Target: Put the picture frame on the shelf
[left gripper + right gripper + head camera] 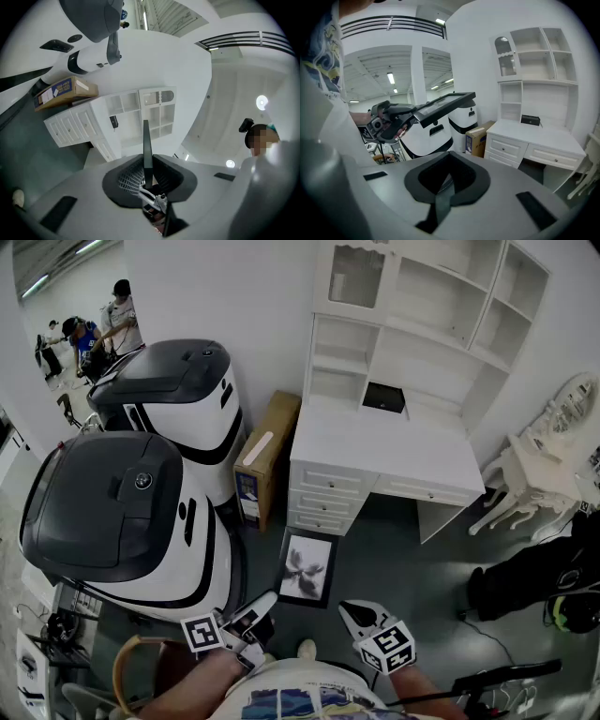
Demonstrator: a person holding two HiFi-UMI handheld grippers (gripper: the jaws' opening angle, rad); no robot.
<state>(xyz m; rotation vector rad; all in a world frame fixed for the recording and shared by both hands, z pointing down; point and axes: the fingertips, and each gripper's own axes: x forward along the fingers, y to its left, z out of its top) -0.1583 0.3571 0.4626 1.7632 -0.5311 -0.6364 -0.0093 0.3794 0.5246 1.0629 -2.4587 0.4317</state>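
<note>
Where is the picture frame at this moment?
The picture frame is held by one edge in the left gripper, low in the head view's middle, in front of the white desk.

White desk (375,451) against a white wall (253,306) (dark grey floor (412,587) below).

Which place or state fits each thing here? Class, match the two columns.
1 picture frame
2 cardboard box
3 small black box
4 right tool

a on the white desk, under the shelves
b shut, holding nothing
c gripped by the left tool
d on the floor beside the drawers

Pairs: 1-c, 2-d, 3-a, 4-b
</note>
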